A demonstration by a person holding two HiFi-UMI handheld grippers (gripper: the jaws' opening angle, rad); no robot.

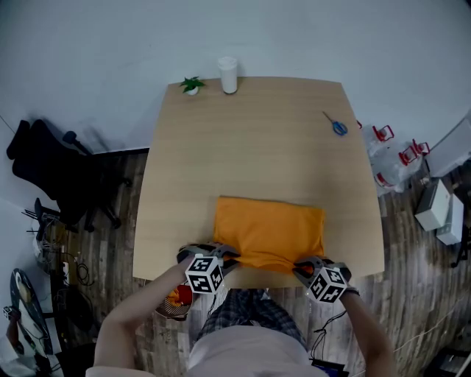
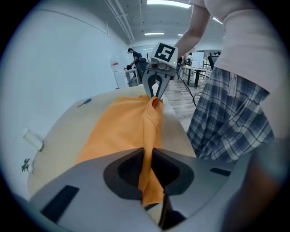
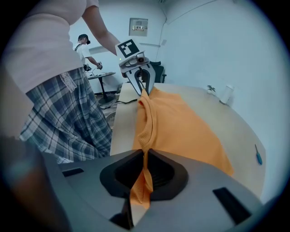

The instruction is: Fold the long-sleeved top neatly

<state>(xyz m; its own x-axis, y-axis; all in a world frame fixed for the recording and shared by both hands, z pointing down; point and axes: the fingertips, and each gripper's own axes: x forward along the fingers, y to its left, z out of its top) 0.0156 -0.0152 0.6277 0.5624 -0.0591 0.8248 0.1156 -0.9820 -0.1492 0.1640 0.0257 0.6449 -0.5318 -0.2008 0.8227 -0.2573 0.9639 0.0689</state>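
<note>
Pale, bare wall runs behind the far edge of a light wooden table. At that far edge, near the left corner, there's a small green plant and a white cup just beside it. Dark wood-plank floor all around. Off the table's left edge sits a black office chair; off the right edge, white boxes. Overhead, long strip lights glow, and more desks stand deeper in the room.
</note>
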